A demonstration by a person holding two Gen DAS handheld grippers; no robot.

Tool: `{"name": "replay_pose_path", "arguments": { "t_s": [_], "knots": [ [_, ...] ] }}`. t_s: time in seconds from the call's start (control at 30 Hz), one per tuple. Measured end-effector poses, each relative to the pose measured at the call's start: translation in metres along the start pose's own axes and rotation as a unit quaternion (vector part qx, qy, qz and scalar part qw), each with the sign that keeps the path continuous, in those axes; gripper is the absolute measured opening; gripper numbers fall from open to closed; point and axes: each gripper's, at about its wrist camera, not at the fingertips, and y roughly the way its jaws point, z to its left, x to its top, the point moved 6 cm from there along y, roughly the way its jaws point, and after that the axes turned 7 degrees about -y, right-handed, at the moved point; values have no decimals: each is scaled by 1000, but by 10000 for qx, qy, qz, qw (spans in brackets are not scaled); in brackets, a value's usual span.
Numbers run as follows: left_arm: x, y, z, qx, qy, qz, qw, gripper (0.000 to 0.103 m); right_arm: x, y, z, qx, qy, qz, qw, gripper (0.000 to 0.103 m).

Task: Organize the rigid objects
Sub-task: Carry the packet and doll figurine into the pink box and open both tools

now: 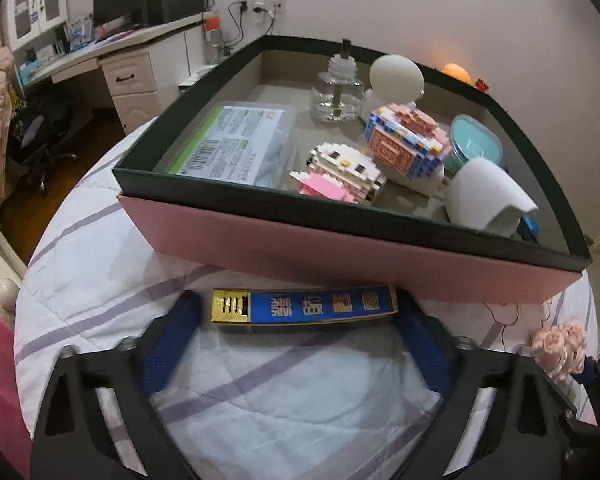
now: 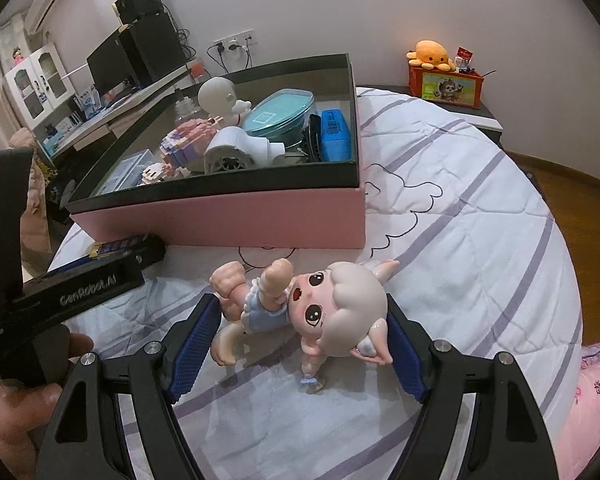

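A pink box with a dark green rim (image 1: 340, 208) stands on the bed and holds several items: brick models, a glass bottle, white figures, a teal lidded tub. My left gripper (image 1: 296, 320) is open, its blue pads at either end of a blue and gold long box (image 1: 304, 306) that lies on the quilt against the pink box. My right gripper (image 2: 300, 340) is open around a sheep doll (image 2: 312, 312) lying on its back on the quilt. The pink box (image 2: 220, 220) shows in the right wrist view too, with the left gripper's body (image 2: 80, 284) in front of it.
The quilt (image 2: 480, 220) is white with purple stripes. An orange crate with a plush octopus (image 2: 444, 76) stands on a bedside stand behind. A desk with a monitor (image 1: 116, 4) and a chair (image 1: 40, 136) stand left of the bed. Pink flowers (image 1: 560, 348) lie at right.
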Motion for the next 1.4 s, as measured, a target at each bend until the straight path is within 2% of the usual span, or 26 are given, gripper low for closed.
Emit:
{"name": "replay_pose_path", "arguments": {
  "t_s": [0.03,0.2,0.5,0.83,1.0,1.17,1.4],
  "knots": [
    [0,-2,1,-28,17,-19,10000,85,0,0,0,12,-1,-3,10000,79],
    [-7,-14,9,-300,-83,-36,9995,84,-2,-8,0,77,-19,-35,10000,79],
    [-4,-57,25,-301,-30,-389,9988,84,14,-44,12,173,-119,-366,9991,79],
    [57,-95,14,-355,376,-1112,9925,84,77,-60,20,142,-386,-829,9957,79],
    [88,-84,-2,-301,567,-1229,9903,84,117,-45,18,82,-485,-932,9944,79],
    [107,-61,-17,-266,718,-1210,9897,84,145,-10,10,22,-499,-766,9958,79],
    [117,-28,-29,-229,817,-1086,9905,85,154,38,1,-20,-520,-406,9978,79]
  ]
}}
